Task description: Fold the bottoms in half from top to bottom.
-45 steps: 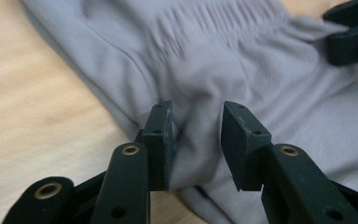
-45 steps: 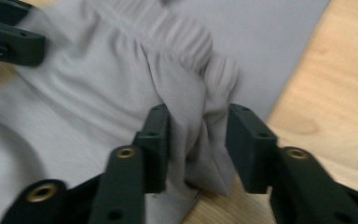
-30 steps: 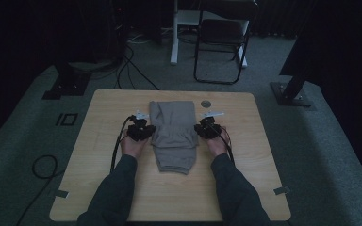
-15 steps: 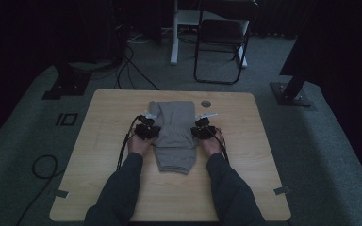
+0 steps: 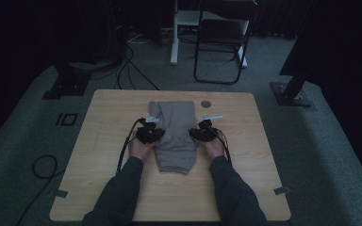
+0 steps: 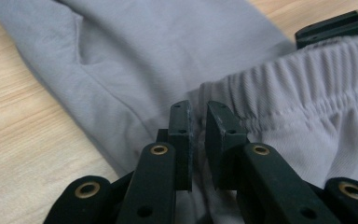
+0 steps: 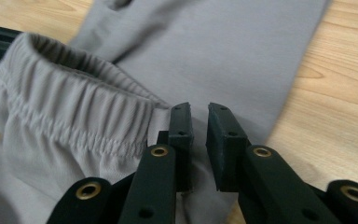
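1. The soft grey pants (image 5: 175,134), with a bumpy stretchy waistband (image 6: 298,74), are lying folded in the middle of the smooth wooden table (image 5: 99,141).
2. The left gripper (image 6: 196,122) and right gripper (image 7: 198,122) are each sitting at one end of the waistband, jaws slightly apart and just opening.
3. Both hands are sitting closer to the person than a second ago.

We see a light wooden table (image 5: 103,179) standing on grey carpet. Folded grey sweatpants (image 5: 174,136) lie on it at the middle, running near to far. A small round disc (image 5: 206,103) sits just right of their far end.
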A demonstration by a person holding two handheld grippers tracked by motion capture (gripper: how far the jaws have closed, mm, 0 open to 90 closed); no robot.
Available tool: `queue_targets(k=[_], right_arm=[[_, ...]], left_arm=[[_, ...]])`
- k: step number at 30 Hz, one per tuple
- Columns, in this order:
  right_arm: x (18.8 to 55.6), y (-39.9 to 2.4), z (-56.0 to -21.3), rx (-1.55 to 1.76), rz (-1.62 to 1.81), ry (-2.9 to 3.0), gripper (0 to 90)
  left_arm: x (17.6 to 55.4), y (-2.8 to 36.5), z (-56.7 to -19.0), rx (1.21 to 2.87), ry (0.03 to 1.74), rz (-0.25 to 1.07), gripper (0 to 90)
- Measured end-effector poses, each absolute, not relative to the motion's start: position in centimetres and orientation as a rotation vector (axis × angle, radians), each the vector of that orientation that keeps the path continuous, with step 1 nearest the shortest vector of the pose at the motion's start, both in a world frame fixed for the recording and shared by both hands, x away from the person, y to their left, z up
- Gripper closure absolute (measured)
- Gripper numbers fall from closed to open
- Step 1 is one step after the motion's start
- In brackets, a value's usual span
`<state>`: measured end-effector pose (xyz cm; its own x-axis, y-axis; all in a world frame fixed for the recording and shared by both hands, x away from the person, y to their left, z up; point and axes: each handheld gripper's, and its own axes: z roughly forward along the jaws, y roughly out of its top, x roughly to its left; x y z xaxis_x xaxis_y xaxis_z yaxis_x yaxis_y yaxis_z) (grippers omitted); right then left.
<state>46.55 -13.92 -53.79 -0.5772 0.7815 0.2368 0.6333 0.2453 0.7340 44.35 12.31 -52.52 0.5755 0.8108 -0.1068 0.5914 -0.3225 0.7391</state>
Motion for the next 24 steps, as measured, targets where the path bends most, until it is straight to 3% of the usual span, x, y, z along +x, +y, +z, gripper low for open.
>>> queue_targets(k=[15,24], right_arm=[[43.5,-14.8,-53.5,1.193,1.341,2.429,72.1],[44.0,-14.6,-53.2,1.221,1.335,2.386,68.5]], left_arm=[[40.1,12.5,-52.3,2.054,1.007,0.317,76.9],[38.5,12.6,-52.7,2.085,0.968,0.291,75.9]])
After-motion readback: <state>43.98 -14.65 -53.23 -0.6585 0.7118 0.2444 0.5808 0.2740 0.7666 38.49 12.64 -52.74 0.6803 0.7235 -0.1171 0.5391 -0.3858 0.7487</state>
